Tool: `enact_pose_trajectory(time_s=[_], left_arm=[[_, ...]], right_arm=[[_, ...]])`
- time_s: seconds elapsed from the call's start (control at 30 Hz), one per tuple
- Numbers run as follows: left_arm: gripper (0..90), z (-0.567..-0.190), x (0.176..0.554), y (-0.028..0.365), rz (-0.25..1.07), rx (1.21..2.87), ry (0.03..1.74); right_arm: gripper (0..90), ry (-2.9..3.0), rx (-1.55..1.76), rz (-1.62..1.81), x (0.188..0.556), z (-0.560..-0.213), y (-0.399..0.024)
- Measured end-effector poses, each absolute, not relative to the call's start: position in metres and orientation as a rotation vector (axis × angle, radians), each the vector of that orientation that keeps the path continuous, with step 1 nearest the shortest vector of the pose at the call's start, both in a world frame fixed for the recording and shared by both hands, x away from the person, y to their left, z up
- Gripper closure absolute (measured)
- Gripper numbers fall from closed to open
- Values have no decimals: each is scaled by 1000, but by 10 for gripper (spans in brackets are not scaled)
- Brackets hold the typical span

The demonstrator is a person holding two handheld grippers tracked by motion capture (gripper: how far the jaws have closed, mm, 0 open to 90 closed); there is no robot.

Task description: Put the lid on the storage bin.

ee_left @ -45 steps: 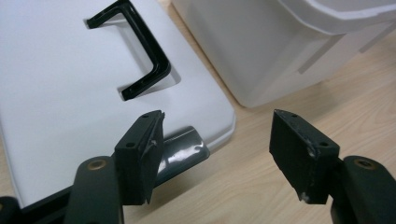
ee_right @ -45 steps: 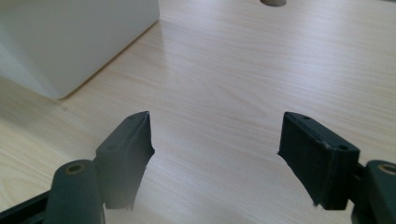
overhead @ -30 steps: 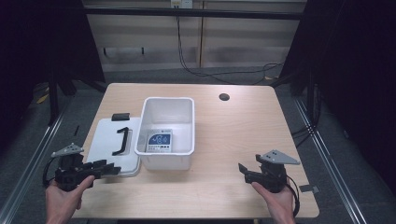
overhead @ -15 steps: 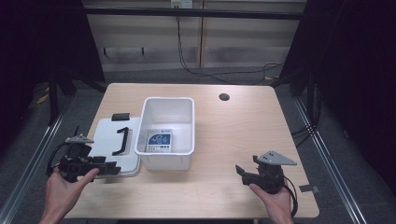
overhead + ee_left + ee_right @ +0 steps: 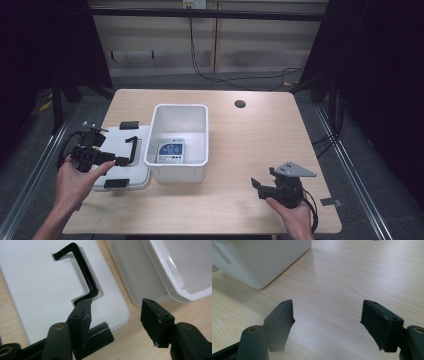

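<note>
Over the white lid lying flat on the counter beside the tub, the left claw has just been opening — nothing between its jaws — while the right claw gapes empty.

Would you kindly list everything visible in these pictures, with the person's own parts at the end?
Table: one, light wood, centre.
Bin: one, white, open, mid-table.
Card: one, blue and white, on the bin's floor.
Lid: one, white with black handle and two black clips, flat, left of the bin.
Hole: one, dark, far side of the table.
Left gripper: black, jaws just opening, empty, over the lid's near corner.
Right gripper: black, open, empty, above bare table.
</note>
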State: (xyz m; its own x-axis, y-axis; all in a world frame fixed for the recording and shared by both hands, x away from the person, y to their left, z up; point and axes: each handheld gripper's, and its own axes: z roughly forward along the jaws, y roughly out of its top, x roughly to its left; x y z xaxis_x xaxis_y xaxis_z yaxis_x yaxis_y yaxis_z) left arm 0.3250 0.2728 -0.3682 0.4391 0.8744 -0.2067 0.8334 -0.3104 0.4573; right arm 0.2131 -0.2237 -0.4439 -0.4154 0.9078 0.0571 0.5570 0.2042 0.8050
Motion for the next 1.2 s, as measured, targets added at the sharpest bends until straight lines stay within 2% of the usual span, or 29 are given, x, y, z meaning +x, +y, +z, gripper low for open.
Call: enact_pose_trajectory(time_s=[0.27,0.73,0.93,1.2], left_arm=[[456,-375,348,266,100,2230,1524],[425,-383,387,249,85,2323,1670],[456,-392,400,240,89,2367,1737],[410,-401,413,232,74,2372,1803]], right_arm=[[255,2059,1358,1085,213,-444,-224],[253,2073,1357,1083,214,-446,-222],[253,2077,1358,1085,213,-446,-221],[253,2085,1354,1083,213,-446,-220]])
